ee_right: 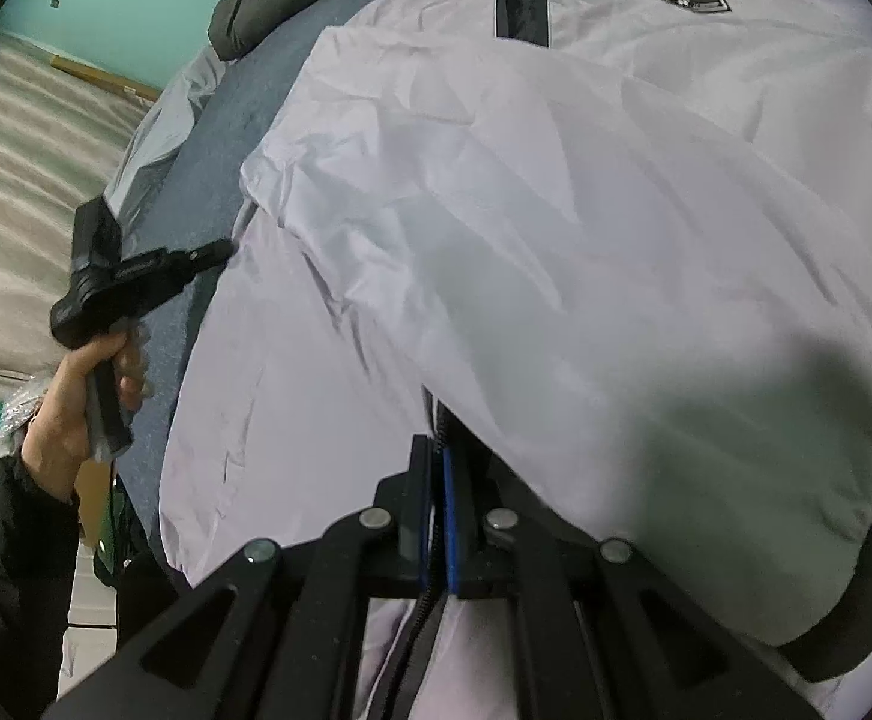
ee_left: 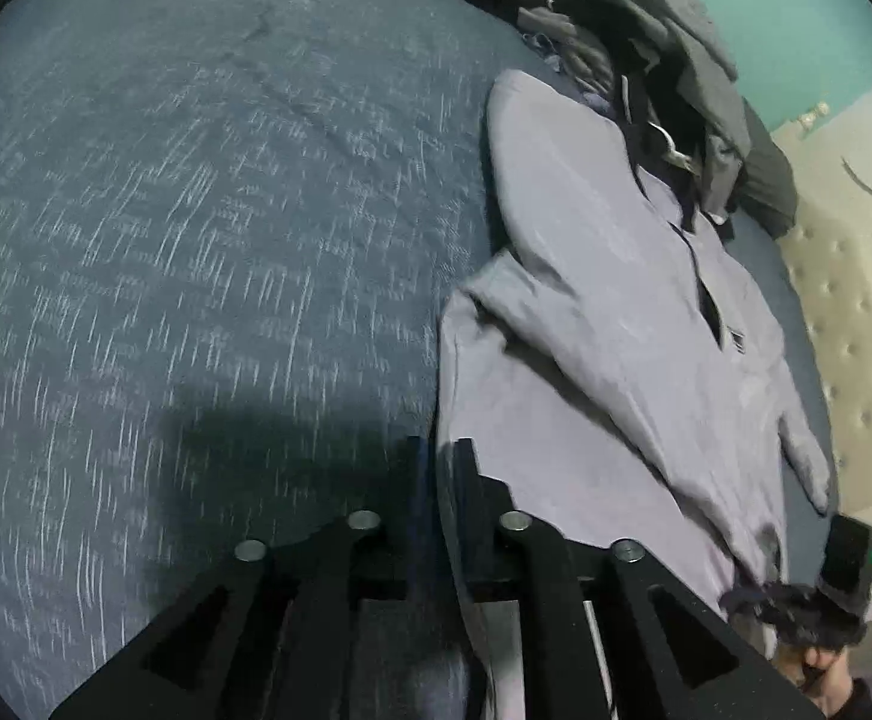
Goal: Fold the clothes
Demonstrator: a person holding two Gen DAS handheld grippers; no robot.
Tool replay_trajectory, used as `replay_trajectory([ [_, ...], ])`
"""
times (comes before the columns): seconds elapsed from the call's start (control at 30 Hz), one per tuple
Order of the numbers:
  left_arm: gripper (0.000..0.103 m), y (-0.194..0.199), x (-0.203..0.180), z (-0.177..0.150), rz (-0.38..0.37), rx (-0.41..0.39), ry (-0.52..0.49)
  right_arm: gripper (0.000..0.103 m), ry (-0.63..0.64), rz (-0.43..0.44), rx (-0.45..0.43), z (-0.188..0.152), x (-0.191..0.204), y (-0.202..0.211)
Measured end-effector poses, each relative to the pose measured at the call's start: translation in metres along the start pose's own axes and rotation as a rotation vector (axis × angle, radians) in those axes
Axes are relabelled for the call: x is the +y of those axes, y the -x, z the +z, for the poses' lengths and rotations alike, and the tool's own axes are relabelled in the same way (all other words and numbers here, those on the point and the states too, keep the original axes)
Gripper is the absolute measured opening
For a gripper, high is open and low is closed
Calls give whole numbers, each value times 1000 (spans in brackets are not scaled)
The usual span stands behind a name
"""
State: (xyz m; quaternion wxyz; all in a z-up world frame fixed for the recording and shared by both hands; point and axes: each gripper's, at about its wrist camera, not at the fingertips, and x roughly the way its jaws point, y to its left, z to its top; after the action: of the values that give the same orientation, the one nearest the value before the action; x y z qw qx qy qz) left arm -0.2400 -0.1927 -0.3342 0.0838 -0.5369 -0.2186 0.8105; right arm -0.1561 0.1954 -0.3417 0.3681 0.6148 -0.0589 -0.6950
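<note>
A bed with a blue-grey flecked cover (ee_left: 195, 210) fills the scene, a teal wall and a pale tufted headboard (ee_left: 850, 312) behind it. The pale lilac jacket (ee_right: 586, 210) lies spread front-up on the cover, its dark collar and zip placket toward the far side, a small chest badge (ee_right: 697, 0) showing. One sleeve already lies folded across the chest, so a first fold looks made; the other sleeve seems to trail off toward the bed's edge in the right wrist view, and the body has not yet been doubled over, so most of the folding looks still to come. The right tool (ee_right: 436, 468) is clamped on the jacket's hem edge, the fabric pinched between its blue pads. The left tool (ee_left: 439, 456) sits at the jacket's other edge with its jaws nearly together; cloth runs between them, and it appears to be gripped. Beyond the jacket a heap of dark and grey clothes (ee_left: 664, 72) waits unfolded near the headboard. A hand (ee_right: 84, 372) in a dark sleeve holds the left tool's handle.
</note>
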Motion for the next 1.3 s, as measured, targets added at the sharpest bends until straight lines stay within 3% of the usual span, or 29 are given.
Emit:
replay_trajectory([
  [0.2, 20, 10, -11, -30, -14, 66, -70, 6, 14, -19, 2, 0, 5, 4],
  [0.37, 20, 9, -10, -62, 27, 126, -123, 6, 58, -70, 0, 1, 14, 14],
  [0.67, 16, 32, -3, -68, 102, 80, -94, 6, 72, -104, -62, 1, 9, 68],
  [0.73, 16, 42, -13, -71, 69, 63, -110, 6, 63, -116, -71, 0, 3, 77],
  [0.93, 18, 34, -64, -92, 22, 117, -233, 6, 21, -119, -93, -6, -11, 94],
  [1.07, 18, 7, -59, -110, 83, 201, -234, 6, 7, -125, -111, -10, -15, 105],
  [1.13, 17, 2, -52, -114, 79, 213, -209, 6, 8, -131, -127, -10, -19, 114],
  [1.3, 18, 25, -56, -112, 57, 159, -205, 7, -52, -165, -187, -10, -51, 150],
])
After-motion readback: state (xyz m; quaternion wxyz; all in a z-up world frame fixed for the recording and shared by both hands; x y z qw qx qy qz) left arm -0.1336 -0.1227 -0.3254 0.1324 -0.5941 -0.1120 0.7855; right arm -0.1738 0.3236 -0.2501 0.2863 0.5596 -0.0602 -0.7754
